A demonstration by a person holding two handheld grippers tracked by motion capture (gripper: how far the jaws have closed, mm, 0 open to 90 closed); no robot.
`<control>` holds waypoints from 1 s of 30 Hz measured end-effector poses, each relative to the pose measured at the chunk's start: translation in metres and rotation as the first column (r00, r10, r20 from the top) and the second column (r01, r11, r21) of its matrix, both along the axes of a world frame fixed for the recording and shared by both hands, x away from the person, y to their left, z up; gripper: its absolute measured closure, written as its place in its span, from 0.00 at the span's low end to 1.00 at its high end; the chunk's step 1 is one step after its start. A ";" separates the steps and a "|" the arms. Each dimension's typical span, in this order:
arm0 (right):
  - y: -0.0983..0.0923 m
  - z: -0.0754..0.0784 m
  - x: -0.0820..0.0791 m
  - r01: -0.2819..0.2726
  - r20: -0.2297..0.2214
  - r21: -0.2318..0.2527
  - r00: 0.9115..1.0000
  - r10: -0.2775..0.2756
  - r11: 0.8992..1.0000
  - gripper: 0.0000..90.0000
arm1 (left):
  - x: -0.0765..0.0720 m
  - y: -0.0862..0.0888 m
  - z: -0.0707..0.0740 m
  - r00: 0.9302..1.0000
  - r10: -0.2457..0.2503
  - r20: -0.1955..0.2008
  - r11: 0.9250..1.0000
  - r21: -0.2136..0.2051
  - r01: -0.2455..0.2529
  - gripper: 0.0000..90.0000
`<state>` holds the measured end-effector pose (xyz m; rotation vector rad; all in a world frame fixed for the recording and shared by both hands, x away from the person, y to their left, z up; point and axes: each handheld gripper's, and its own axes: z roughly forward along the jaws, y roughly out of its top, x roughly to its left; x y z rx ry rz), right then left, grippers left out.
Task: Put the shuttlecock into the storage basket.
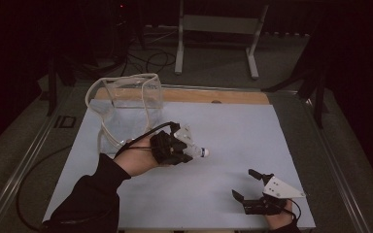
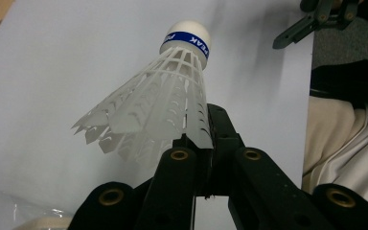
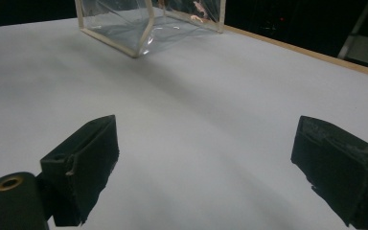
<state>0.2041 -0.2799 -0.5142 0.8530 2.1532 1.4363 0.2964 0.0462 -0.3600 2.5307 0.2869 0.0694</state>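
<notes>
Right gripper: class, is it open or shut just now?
Open. The right gripper has its two black fingers spread wide apart with bare white table between them, holding nothing.

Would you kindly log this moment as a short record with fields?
surface: pale blue table top
left gripper: jaws shut on the skirt edge of the shuttlecock
shuttlecock: white, blue band, cork pointing away from the gripper
right gripper: jaws open, empty, near the table's front right
clear bag: transparent, pale trim, back left of the table
</notes>
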 end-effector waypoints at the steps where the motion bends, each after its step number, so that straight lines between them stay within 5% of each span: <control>1: 0.000 0.000 0.000 -0.001 0.000 0.003 1.000 0.001 1.000 0.10 | 0.000 0.001 0.001 1.000 0.002 0.002 1.000 0.001 -0.002 1.00; 30: 0.000 0.000 0.000 0.000 -0.001 0.004 1.000 0.000 1.000 0.10 | 0.012 0.042 0.039 0.996 0.080 0.026 0.996 -0.038 -0.079 1.00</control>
